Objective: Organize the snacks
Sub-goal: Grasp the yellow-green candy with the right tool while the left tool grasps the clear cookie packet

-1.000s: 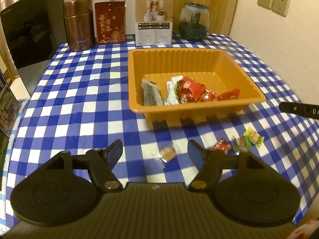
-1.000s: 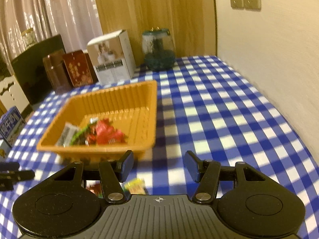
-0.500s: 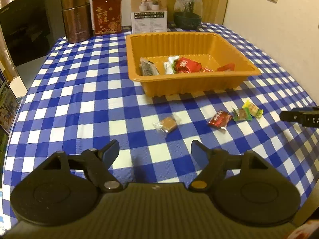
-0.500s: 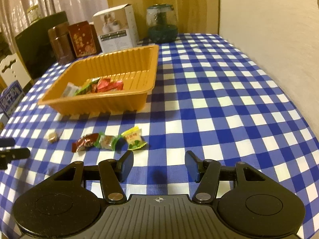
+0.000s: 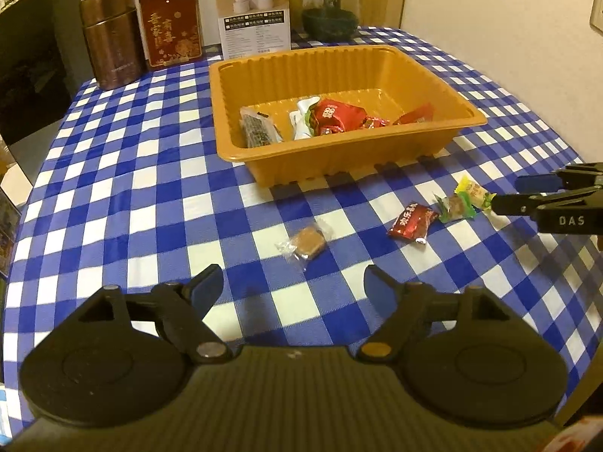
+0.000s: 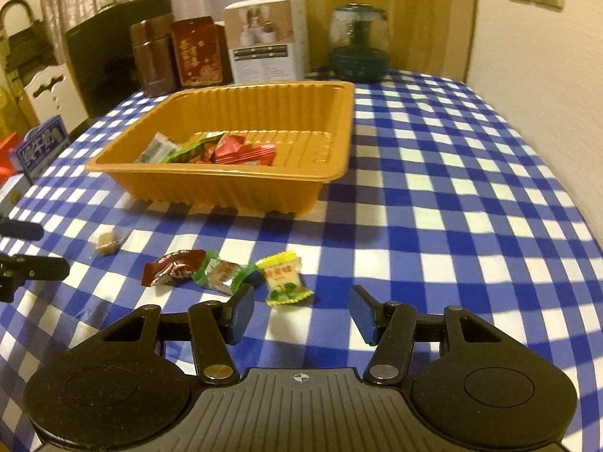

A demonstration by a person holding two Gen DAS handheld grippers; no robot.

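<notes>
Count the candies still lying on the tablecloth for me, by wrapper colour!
Clear wrapper, brown candy: 1
Red wrapper: 1
Green wrapper: 1
Yellow wrapper: 1
Total: 4 outside the orange tray

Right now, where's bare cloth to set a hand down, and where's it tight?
Free: checked cloth right of the orange tray, toward the wall; also cloth left of the tray. Crowded: the strip in front of the tray, with the clear-wrapped brown candy, red, green and yellow packets.
</notes>
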